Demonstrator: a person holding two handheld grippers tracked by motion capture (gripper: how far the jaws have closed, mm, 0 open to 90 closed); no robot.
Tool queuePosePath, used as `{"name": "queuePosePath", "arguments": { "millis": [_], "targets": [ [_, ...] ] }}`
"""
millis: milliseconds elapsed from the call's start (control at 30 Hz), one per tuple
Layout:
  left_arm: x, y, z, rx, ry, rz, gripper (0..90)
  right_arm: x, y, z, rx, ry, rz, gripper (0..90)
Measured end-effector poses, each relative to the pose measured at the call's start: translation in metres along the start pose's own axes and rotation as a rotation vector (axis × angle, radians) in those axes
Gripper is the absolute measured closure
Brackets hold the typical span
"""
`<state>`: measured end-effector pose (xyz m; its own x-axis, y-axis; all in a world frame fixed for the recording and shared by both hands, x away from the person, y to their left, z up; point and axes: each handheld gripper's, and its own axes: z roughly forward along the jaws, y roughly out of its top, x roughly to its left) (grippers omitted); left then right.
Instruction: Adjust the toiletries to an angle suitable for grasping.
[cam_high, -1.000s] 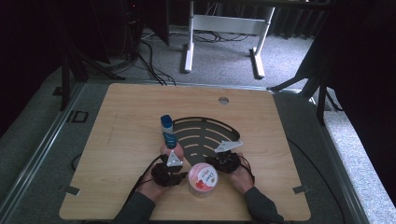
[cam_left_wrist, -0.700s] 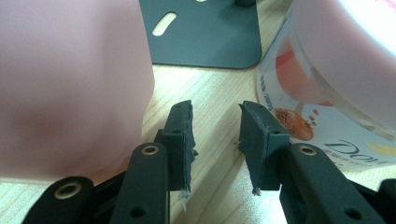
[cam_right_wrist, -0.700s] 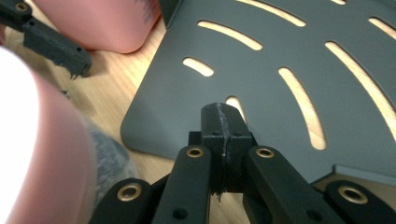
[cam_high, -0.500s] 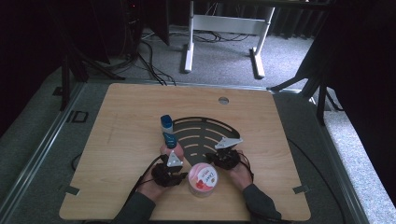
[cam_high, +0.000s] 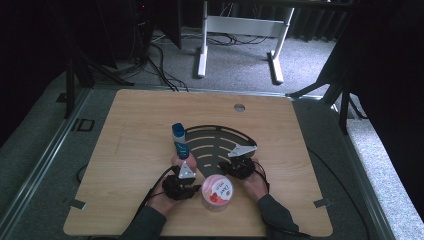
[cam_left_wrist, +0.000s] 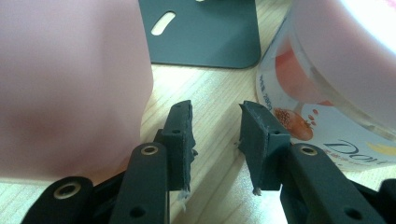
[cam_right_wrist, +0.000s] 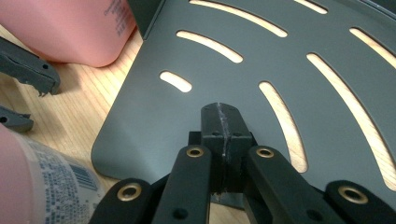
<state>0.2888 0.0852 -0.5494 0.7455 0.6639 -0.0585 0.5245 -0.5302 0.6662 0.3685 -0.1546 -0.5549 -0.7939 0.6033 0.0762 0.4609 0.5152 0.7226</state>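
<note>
A: How did the left gripper (cam_left_wrist: 215, 116) stand?
B: Its jaws were narrowly parted over bare wood, gripping nothing. A pink bottle (cam_left_wrist: 70, 79) lay just beside the left jaw, and a pink-lidded jar (cam_left_wrist: 336, 93) just beside the right jaw.

A: And the right gripper (cam_right_wrist: 223, 122)?
B: Its jaws were pressed together with nothing between them, the tips over the near corner of the dark slotted tray (cam_right_wrist: 280, 60).

A: Where were these things on the table (cam_high: 125, 150)?
B: In the high view, the jar (cam_high: 217, 190) stood near the table's near edge, between the two hands. The bottle (cam_high: 180, 147), with its blue cap pointing toward the far edge, lay along the tray's left edge. The tray (cam_high: 215, 142) sat about mid-table.

A: Which areas remained free for movement?
B: The wood toward the left, right and far edges was open.
</note>
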Motion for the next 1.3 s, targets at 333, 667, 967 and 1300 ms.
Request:
{"name": "queuePosePath", "arguments": {
  "millis": [333,667,967,1300],
  "targets": [
    [0.000,0.000,0.000,-0.002,-0.002,-0.003,63.6,-0.002,-0.007,-0.010,0.005,-0.004,-0.002,90.0],
    [0.000,0.000,0.000,-0.002,-0.004,-0.004,63.4,-0.011,-0.012,-0.019,0.025,-0.009,0.000,90.0],
    [0.000,0.000,0.000,0.000,-0.007,-0.005,62.9,-0.017,-0.015,-0.026,0.044,-0.002,-0.005,90.0],
    [0.002,-0.003,-0.006,0.010,-0.027,-0.009,56.9,-0.021,-0.019,-0.032,0.059,0.012,0.001,90.0]
  ]
}}
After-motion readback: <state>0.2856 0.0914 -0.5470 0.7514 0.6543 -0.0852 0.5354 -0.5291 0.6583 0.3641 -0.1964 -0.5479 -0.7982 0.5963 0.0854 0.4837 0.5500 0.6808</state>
